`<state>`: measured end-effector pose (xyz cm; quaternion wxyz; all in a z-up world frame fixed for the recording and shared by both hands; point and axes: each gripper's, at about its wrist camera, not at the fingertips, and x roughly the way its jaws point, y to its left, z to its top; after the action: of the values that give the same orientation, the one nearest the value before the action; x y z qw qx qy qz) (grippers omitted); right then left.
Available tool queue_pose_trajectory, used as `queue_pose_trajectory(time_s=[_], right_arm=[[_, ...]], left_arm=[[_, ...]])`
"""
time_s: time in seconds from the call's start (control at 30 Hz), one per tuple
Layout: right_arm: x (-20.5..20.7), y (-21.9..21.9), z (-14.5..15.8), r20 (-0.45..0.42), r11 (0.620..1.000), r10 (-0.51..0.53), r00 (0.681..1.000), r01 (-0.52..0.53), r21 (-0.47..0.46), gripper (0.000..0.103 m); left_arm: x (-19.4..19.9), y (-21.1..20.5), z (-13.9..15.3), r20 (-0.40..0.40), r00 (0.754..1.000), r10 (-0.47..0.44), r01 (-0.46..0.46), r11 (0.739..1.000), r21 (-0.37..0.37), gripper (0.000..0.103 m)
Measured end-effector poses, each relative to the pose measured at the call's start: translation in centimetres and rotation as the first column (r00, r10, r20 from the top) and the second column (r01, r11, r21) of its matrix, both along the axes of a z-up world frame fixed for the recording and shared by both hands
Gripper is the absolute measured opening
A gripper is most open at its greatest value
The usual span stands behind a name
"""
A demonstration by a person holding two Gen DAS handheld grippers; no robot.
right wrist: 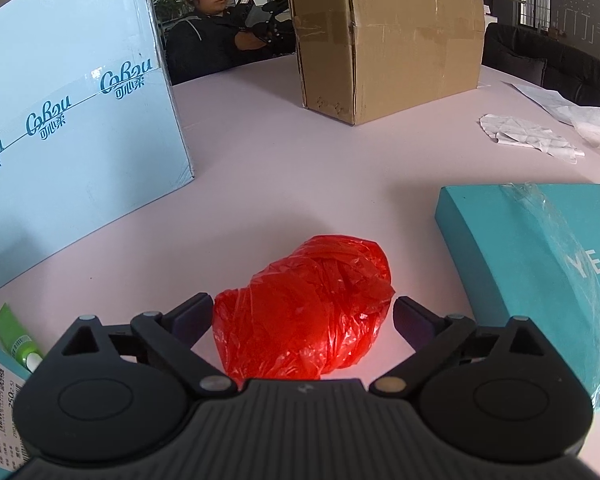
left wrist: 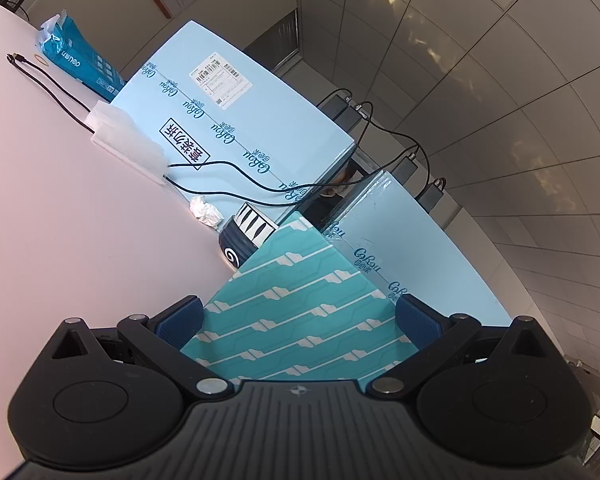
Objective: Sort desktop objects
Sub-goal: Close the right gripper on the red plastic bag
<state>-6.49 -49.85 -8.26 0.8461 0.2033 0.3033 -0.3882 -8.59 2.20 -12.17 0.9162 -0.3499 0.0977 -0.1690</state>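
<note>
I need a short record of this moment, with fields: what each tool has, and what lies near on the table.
left tool: closed on the teal patterned box, pads at both its sides
right tool: open around the red plastic bag, which lies on the table
right of bag: teal flat box
behind bag: brown carton, light blue carton

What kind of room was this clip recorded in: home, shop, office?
Most likely an office or workroom. A large pale table carries shipping cartons, one brown cardboard box and pale blue tissue cartons. Charging cables trail across it, and a second person sits opposite with another handheld gripper.
</note>
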Motion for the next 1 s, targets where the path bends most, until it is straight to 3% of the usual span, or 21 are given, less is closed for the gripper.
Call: queue_pose_trajectory(time_s=[0.2,0.53,1.0], right_arm=[[-0.19,-0.28,-0.40,-0.001,1.000,-0.005,1.000,0.005,0.008,0.096],[-0.35,-0.15,-0.50,0.007,1.000,0.014,1.000,-0.014,0.017,0.075],[-0.86,0.17,-0.29,0.028,0.999,0.032,0.999,-0.032,0.015,0.066]], left_arm=[[0.11,0.00,0.03,-0.001,1.000,-0.002,0.002,1.000,-0.003,0.103],[0.05,0.00,0.04,-0.001,1.000,-0.003,0.003,1.000,-0.007,0.103],[0.06,-0.03,0.05,0.000,1.000,0.001,-0.001,1.000,-0.003,0.103]])
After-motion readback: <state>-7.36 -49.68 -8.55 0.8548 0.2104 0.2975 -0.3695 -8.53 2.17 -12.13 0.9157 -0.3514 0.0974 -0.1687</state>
